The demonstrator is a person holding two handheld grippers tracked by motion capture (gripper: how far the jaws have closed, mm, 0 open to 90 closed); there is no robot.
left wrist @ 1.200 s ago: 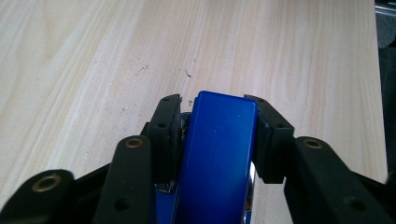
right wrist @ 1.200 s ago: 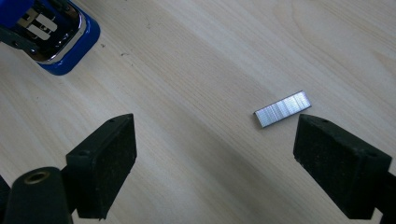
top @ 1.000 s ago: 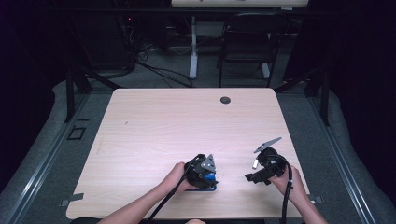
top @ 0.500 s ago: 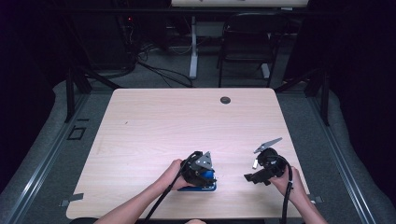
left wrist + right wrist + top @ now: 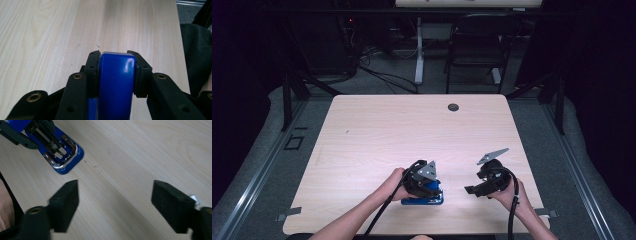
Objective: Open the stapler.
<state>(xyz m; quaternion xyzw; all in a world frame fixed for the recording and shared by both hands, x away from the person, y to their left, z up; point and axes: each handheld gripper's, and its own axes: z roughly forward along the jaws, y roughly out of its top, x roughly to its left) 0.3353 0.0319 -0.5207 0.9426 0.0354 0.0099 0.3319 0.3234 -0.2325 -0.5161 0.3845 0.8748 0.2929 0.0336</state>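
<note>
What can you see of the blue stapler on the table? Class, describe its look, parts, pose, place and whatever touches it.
The blue stapler looks like glossy plastic with a rounded end. It sits near the front edge of the wooden table. In the right gripper view its base lies flat on the wood and carries a shiny metal plate, while the top part seems raised, baring a metal channel. The left gripper clamps the blue top part from both sides, pads pressed on it. The right gripper stands open nearby, apart from it.
</note>
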